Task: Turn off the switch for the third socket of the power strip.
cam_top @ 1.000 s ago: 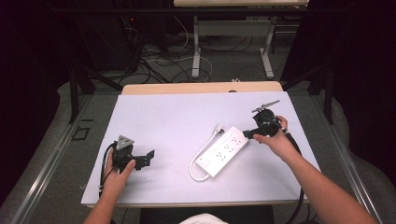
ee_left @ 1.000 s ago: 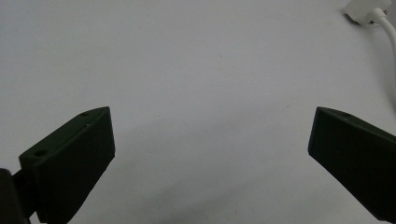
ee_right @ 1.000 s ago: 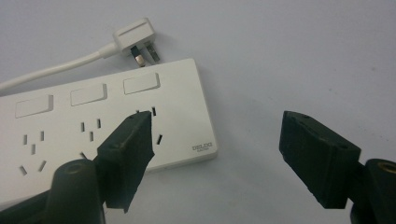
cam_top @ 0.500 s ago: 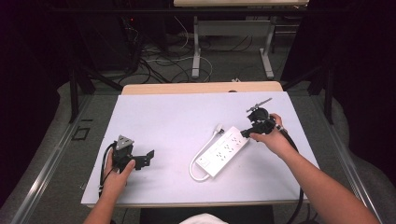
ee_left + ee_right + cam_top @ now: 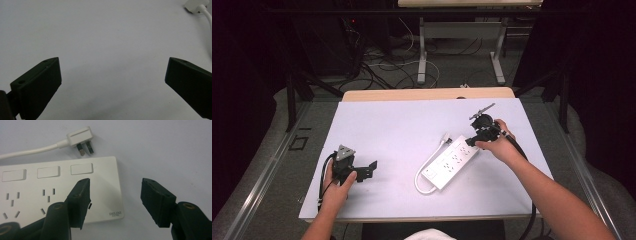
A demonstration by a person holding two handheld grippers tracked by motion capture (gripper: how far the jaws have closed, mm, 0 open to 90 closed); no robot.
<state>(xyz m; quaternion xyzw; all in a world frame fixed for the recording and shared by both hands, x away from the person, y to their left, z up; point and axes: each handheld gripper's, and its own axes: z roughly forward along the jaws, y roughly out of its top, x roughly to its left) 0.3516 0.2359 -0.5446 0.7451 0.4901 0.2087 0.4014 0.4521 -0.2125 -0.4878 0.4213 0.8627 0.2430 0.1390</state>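
Note:
A white power strip (image 5: pixel 449 161) lies slantwise on the white table (image 5: pixel 397 130), its cord looping round to a white plug (image 5: pixel 445 138). My right gripper (image 5: pixel 474 139) hovers over the strip's far end, open with nothing between its jaws. In the right gripper view the strip (image 5: pixel 30 192) shows three rocker switches and several sockets, with the plug (image 5: pixel 80 138) lying just past it, prongs bare. That gripper (image 5: pixel 115 200) has one jaw over the strip's end and the other over bare table. My left gripper (image 5: pixel 371 168) rests at the front left, open (image 5: pixel 112 75) over bare tabletop.
In the left gripper view the white cord (image 5: pixel 207 17) curves along the top right corner. Beyond the table's far wooden edge (image 5: pixel 427 93) stand desk legs (image 5: pixel 422 50) and loose cables on the floor. A metal rail (image 5: pixel 257 185) runs along the left side.
My right gripper has come down and leftward, from beside the strip's far end to just over it. The left gripper has stayed put.

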